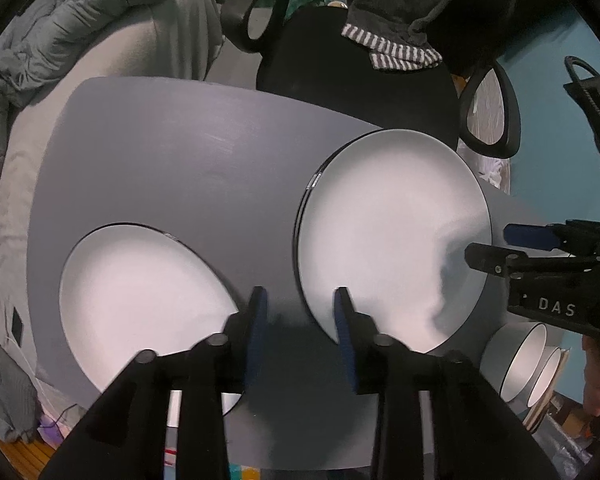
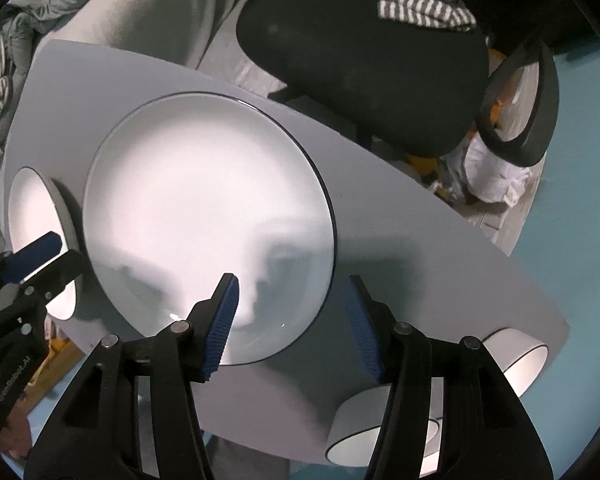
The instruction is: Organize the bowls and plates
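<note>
White, dark-rimmed round plates lie flat on a grey oval tabletop: the left plate near the table's left end, the right plate beside it, apart. Two white cylindrical bowls stand at the right edge. Both tongs are released and empty. The left gripper hovers over bare table between the plates. The right gripper spans the right plate's near rim, one blue pad above the plate. A black office chair stands behind.
</note>
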`<state>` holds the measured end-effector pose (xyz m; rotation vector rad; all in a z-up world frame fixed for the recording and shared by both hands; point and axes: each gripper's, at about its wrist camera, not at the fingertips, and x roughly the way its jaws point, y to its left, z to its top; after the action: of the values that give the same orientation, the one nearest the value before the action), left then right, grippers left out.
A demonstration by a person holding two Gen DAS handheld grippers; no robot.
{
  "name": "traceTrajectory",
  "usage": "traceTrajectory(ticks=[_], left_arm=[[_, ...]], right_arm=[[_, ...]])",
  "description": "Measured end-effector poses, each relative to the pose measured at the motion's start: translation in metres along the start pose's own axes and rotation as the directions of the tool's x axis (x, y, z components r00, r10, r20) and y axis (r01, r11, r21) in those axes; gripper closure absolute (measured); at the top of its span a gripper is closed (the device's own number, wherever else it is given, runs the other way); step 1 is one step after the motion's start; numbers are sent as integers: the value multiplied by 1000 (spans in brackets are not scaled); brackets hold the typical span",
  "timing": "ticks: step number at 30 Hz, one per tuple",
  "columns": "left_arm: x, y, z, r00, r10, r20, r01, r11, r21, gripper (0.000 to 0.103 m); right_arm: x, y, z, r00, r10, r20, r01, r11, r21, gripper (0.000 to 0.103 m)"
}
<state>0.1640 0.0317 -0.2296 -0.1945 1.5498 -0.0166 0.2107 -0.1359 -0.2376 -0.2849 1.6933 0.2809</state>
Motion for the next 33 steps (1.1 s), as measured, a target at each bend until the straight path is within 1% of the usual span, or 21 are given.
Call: traceTrajectory(ticks=[1, 3, 6, 11, 13, 14, 21, 27, 33], left_arm=[[-3, 1, -2, 1000, 5, 9, -5, 1000, -1, 63], [-9, 5, -6, 1000, 8, 22, -8, 1000, -5, 59], [-14, 8, -11, 999, 11, 36, -11, 1000, -6, 53], [-26, 19, -21, 998, 21, 62, -20, 1000, -13, 46], [-31, 25, -23, 997, 27, 71, -26, 1000, -16, 39], [-33, 28, -25, 997, 33, 76, -31, 999, -18, 38], [-41, 55, -29, 995, 63, 82, -59, 997, -52, 38], [-45, 84, -43, 992, 94, 81, -85, 991, -104, 37], [-47, 115, -57, 993, 89, 83, -73, 981, -180, 36]], right_arm=[[-2, 1, -1, 1000, -4, 11, 4, 1000, -4, 46], [-7, 3, -4, 999, -25, 34, 25, 1000, -15, 39], [-14, 7, -7, 996, -57, 70, 60, 998, -36, 36], [-21, 13, -12, 994, -54, 96, 58, 997, -47, 35], [-24, 17, -14, 993, -53, 107, 60, 997, -57, 34], [-25, 19, -15, 992, -54, 111, 61, 996, -63, 34], [-30, 42, -19, 990, -50, 130, 64, 992, -108, 34], [-33, 66, -17, 989, -42, 139, 64, 985, -158, 33], [-34, 98, -14, 987, -44, 152, 79, 971, -228, 33]])
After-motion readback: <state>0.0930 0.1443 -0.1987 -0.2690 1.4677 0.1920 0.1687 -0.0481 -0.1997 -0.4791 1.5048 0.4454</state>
